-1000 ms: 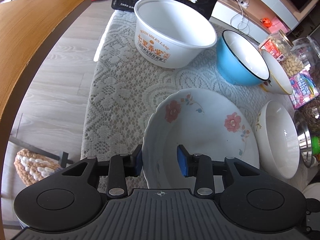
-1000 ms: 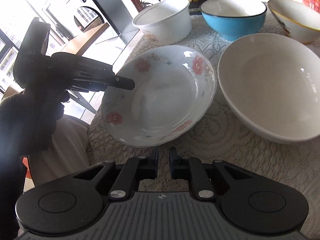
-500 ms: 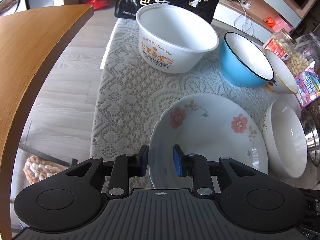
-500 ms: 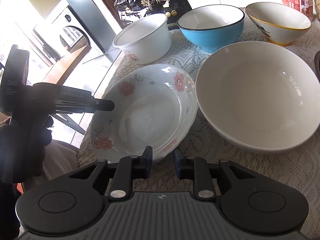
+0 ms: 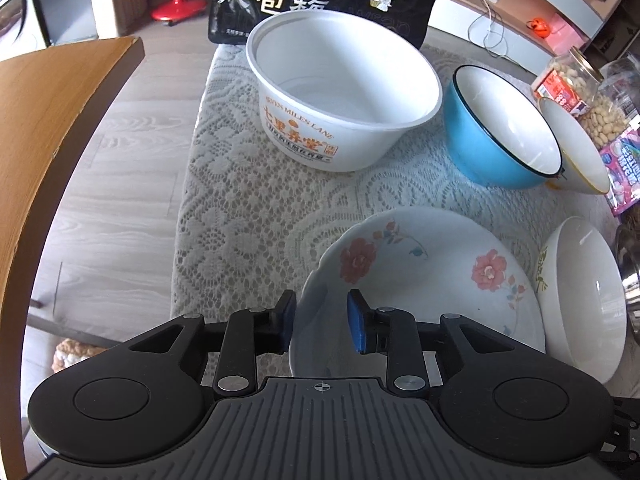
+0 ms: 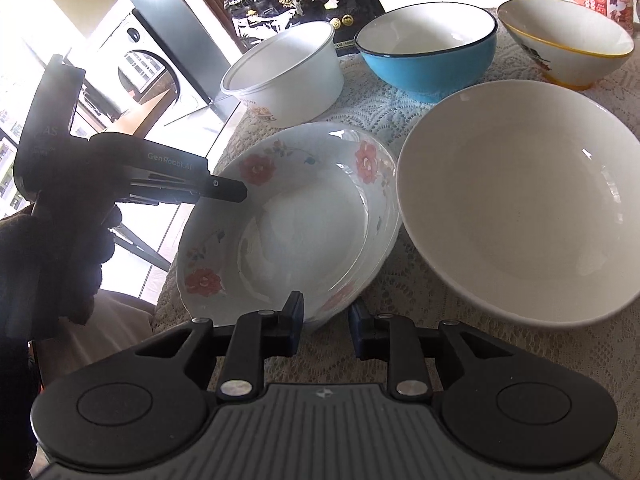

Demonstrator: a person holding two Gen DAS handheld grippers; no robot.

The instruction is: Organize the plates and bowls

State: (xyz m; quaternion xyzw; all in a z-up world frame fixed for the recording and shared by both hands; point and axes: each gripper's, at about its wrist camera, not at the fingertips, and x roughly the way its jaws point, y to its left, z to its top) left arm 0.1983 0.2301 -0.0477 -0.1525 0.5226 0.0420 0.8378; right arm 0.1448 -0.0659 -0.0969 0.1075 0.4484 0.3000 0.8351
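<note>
Two grippers bracket the floral plate [image 6: 304, 232] on the lace cloth [image 5: 248, 208]: left gripper [image 5: 322, 322] and right gripper [image 6: 325, 322], each part open astride its rim, gripping nothing. Just beside sits a white bowl [image 6: 528, 200]; farther back, tub [image 5: 344, 96], blue bowl [image 5: 500, 136].

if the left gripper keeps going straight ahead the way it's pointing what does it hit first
Most likely the rim of the flowered white plate: the open left gripper already straddles its near edge. Beyond that lies lace tablecloth, then the white plastic tub with orange lettering, though depth is uncertain.
</note>
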